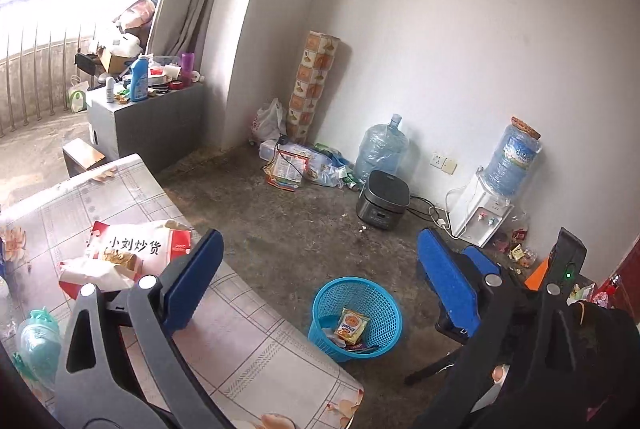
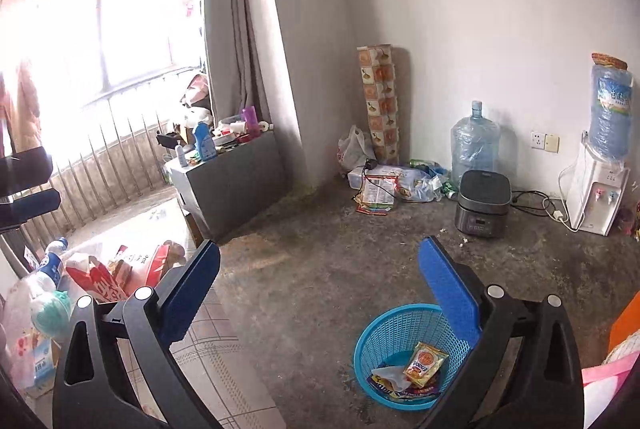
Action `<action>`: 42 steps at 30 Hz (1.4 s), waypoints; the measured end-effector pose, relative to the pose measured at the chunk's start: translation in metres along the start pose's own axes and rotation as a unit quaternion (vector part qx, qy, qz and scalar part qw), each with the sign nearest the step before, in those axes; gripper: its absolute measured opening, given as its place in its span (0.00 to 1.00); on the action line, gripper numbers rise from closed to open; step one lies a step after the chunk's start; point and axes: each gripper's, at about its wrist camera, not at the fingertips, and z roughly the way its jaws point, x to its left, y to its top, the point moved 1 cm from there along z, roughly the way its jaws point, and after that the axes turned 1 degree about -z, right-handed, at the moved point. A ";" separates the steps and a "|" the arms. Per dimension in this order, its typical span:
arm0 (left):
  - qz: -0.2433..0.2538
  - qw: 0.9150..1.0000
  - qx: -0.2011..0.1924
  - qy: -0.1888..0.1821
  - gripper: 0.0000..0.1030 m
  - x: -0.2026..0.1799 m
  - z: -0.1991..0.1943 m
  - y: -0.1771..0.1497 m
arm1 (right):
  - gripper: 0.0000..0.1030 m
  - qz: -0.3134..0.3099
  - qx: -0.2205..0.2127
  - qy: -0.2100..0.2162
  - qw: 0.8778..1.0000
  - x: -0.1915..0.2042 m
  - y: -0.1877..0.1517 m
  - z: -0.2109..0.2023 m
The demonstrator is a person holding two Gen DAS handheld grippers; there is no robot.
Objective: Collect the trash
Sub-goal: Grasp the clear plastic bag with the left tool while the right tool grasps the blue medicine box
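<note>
Daylight from window (image 2: 148,25) at left, blown out to white glare in both views; wall (image 1: 460,49) evenly lit, shadows soft, heavy fisheye bending and dark vignette at corners, focus sharp

"小刘炒货" on red-white snack bag (image 1: 132,249) on table

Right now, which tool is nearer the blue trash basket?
Right. The right tool hangs open just above the blue trash basket; the left tool is open too, farther off over the table edge.
</note>
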 end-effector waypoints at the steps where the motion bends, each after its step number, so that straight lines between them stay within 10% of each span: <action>1: -0.006 1.000 -0.005 0.006 0.91 0.009 -0.011 -0.002 | 0.94 -0.008 -0.003 0.007 1.000 0.010 0.001 -0.004; 9: -0.062 0.995 -0.047 0.066 0.92 0.088 -0.121 -0.048 | 0.94 -0.028 0.007 0.136 0.990 0.084 -0.012 -0.033; 20: -0.165 0.959 -0.083 0.217 0.92 0.196 -0.259 -0.138 | 0.94 -0.081 0.111 0.290 0.947 0.189 -0.053 -0.041; 26: -0.217 0.945 -0.075 0.231 0.89 0.228 -0.265 -0.165 | 0.84 -0.089 0.180 0.347 0.916 0.221 -0.073 -0.036; 30: -0.240 0.942 -0.053 0.230 0.68 0.246 -0.245 -0.171 | 0.69 -0.082 0.233 0.369 0.896 0.236 -0.087 -0.028; 42: -0.374 0.915 0.031 0.150 0.45 0.307 -0.184 -0.215 | 0.48 -0.030 0.374 0.393 0.840 0.267 -0.129 0.011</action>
